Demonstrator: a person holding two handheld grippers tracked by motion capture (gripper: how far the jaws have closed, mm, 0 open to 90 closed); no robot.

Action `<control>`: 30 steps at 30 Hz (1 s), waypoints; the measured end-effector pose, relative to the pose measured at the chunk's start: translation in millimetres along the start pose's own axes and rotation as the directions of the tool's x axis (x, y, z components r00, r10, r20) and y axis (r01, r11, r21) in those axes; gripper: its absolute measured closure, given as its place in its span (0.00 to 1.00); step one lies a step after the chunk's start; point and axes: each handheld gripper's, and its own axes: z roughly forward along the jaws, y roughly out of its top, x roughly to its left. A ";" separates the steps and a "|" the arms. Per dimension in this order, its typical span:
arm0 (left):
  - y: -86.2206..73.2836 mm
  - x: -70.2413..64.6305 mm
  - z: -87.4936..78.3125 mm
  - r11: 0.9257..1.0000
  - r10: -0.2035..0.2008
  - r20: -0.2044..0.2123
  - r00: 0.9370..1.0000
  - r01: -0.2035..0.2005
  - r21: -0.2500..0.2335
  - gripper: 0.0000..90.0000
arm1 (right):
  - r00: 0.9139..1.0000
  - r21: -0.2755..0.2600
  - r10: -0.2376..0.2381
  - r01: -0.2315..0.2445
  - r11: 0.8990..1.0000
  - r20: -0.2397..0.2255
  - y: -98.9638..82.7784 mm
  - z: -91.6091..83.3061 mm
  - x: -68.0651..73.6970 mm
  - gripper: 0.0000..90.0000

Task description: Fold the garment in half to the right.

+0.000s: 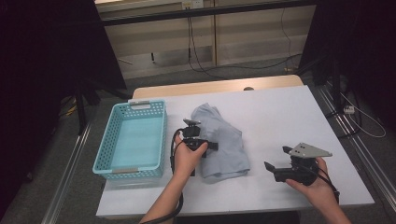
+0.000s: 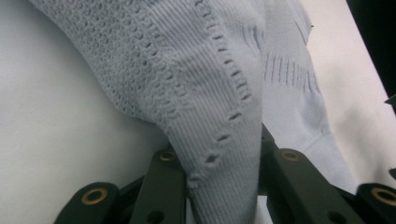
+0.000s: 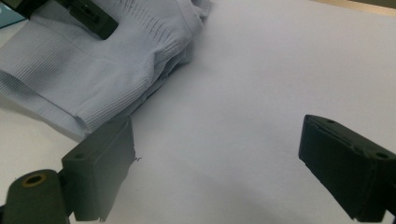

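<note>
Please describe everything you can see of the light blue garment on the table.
The light blue garment is a ribbed knit with rows of small eyelet holes and a ribbed hem. It lies crumpled and loosely folded on the white table, right of the turquoise basket. The left gripper pinches a fold of its edge between its jaws.

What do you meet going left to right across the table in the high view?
Blue basket → left gripper, shut on a fold of the pale blue knit garment → right gripper, jaws open over the bare white table.
</note>
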 end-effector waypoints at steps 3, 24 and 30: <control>4.6 -0.9 -7.6 1.000 0.003 -0.005 1.000 -0.002 0.011 0.82 | 1.000 -0.001 0.000 0.000 1.000 -0.002 0.2 0.5 0.4 0.12; 7.9 3.5 -14.9 1.000 0.004 -0.047 0.999 -0.002 0.029 0.63 | 1.000 -0.013 0.004 -0.004 1.000 -0.002 2.1 -2.5 -1.4 0.11; 6.0 6.4 -10.2 0.999 -0.035 -0.043 0.998 0.036 0.017 0.62 | 1.000 -0.012 0.004 -0.004 1.000 -0.003 2.0 -1.5 -2.2 0.12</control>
